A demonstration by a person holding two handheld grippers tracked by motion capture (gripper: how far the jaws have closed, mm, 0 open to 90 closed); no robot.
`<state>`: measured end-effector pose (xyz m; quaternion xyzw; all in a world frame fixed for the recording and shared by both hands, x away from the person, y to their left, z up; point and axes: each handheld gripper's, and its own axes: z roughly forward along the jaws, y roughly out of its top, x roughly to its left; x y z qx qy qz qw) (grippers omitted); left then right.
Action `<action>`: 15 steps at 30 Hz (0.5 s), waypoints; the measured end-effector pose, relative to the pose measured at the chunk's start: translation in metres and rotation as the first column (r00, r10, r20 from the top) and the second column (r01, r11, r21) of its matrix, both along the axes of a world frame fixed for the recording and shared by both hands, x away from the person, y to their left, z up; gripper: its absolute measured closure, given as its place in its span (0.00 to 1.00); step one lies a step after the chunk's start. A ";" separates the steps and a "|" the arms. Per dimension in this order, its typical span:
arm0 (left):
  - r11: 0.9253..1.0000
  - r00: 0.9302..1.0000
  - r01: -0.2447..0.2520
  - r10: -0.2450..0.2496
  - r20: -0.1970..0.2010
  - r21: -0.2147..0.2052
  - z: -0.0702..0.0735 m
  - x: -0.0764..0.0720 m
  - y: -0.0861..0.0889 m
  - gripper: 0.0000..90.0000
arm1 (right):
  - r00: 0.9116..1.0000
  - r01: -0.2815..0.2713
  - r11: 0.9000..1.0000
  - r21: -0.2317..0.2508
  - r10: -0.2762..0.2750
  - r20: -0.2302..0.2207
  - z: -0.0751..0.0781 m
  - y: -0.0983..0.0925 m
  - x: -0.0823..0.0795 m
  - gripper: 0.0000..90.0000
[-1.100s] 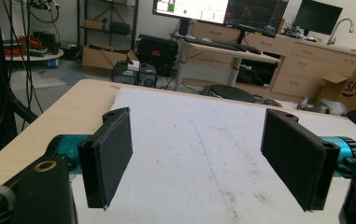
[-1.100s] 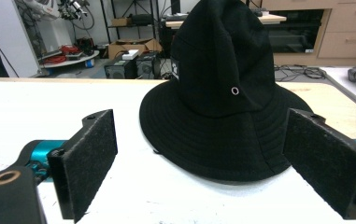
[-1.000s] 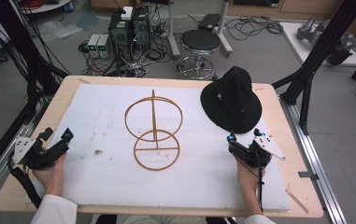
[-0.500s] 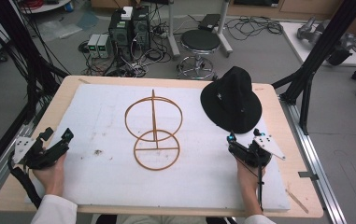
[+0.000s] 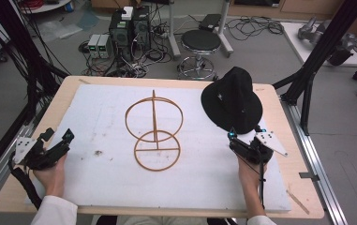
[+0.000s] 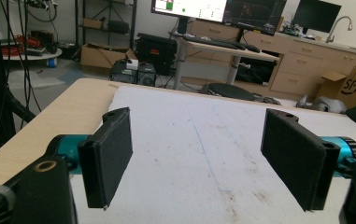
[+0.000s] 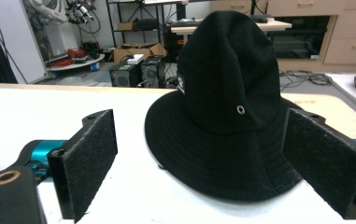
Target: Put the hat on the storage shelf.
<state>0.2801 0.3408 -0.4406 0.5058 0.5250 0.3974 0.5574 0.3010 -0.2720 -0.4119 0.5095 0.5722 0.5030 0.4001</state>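
Grey floor (image 5: 96,56) with tangled cables, black stool (image 5: 200,42), computer towers (image 5: 129,28), wooden cabinets (image 6: 302,70).

1. We wear white sleeves (image 5: 54,210) at both wrists.
2. Our left gripper (image 5: 56,142) is black, with a grey three-cornered plate (image 5: 22,148) and a thick black cable (image 5: 25,187) trailing from it.
3. Our right gripper (image 5: 231,139) is black too, with a dotted grey plate (image 5: 271,142) and a thin black cable (image 5: 262,183).
4. Each gripper has flat black jaws faced with rough felt-like pads (image 7: 91,158), teal barrels (image 6: 68,145) behind them and a brass-ringed hole (image 6: 45,165) in the black body.
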 end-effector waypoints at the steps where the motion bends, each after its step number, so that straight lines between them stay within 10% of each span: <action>1: 1.000 1.000 0.000 0.000 0.001 -0.001 0.000 0.000 0.000 0.28 | 1.000 -0.003 1.000 -0.010 0.003 0.011 0.002 0.001 0.000 0.11; 15: 1.000 1.000 0.010 -0.010 -0.004 0.007 0.000 0.001 -0.002 0.28 | 1.000 -0.003 1.000 0.019 0.004 -0.006 0.010 -0.003 0.006 0.11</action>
